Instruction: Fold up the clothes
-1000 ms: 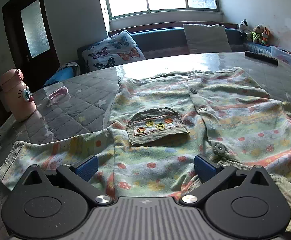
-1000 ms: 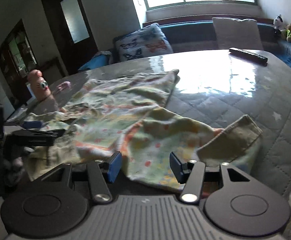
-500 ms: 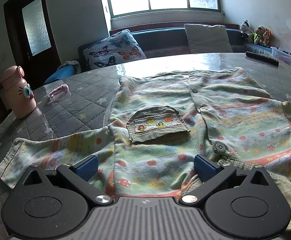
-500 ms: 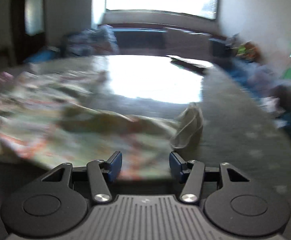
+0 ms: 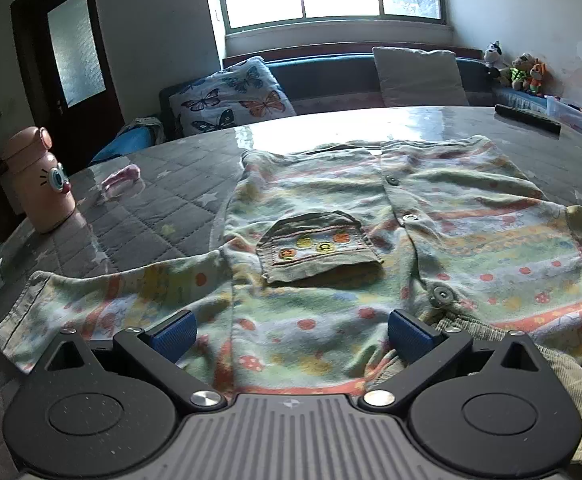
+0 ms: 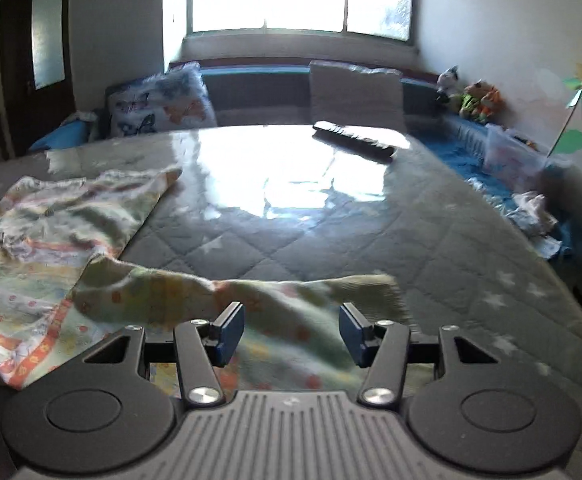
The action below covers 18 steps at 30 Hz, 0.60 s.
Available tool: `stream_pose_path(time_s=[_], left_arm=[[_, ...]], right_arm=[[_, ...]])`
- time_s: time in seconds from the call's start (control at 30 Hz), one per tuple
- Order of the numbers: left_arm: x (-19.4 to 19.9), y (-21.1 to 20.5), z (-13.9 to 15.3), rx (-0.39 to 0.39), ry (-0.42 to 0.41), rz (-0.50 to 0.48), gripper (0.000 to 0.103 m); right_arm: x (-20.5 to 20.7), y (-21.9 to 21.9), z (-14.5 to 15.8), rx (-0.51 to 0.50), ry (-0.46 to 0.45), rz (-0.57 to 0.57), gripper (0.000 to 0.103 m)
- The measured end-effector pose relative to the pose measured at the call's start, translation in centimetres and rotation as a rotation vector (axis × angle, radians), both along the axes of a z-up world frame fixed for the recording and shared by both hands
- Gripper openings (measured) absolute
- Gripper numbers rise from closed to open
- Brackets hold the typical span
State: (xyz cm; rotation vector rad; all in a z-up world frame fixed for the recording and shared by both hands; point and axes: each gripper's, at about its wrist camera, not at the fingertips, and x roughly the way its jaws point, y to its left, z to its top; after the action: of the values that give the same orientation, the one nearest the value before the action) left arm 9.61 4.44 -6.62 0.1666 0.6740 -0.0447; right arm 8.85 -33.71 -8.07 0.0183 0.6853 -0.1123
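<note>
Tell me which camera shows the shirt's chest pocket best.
The left wrist view: the chest pocket sits centred and sharp on the shirt, embroidery readable. The right wrist view shows only the shirt's blurred far side and a sleeve; no pocket is discernible there.

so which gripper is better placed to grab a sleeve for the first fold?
Right, probably. The right gripper has open jaws straddling the outstretched striped pastel sleeve. The left gripper, also open, faces the patterned shirt's body; its sleeve lies off to the side.
</note>
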Motion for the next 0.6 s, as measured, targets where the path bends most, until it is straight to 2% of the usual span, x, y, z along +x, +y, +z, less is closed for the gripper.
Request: stream_pose_path(time_s=[0.23,0.43,0.6], left_arm=[[-0.4,3.2,1.0,-0.045,-0.005,0.067,0.103],[0.4,9.3,0.8,-0.070,0.018,0.226,0.103],[1.6,14.4,0.4,-0.092,0.047,0.334,0.103]], right_arm=[[1.1,-0.8,-1.0,0.028,0.008,-0.029,0.056],[1.1,-0.9,-1.0,0.025,-0.010,-0.019,0.066],[1.1,-0.8,-1.0,0.019,-0.014,-0.014,0.070]])
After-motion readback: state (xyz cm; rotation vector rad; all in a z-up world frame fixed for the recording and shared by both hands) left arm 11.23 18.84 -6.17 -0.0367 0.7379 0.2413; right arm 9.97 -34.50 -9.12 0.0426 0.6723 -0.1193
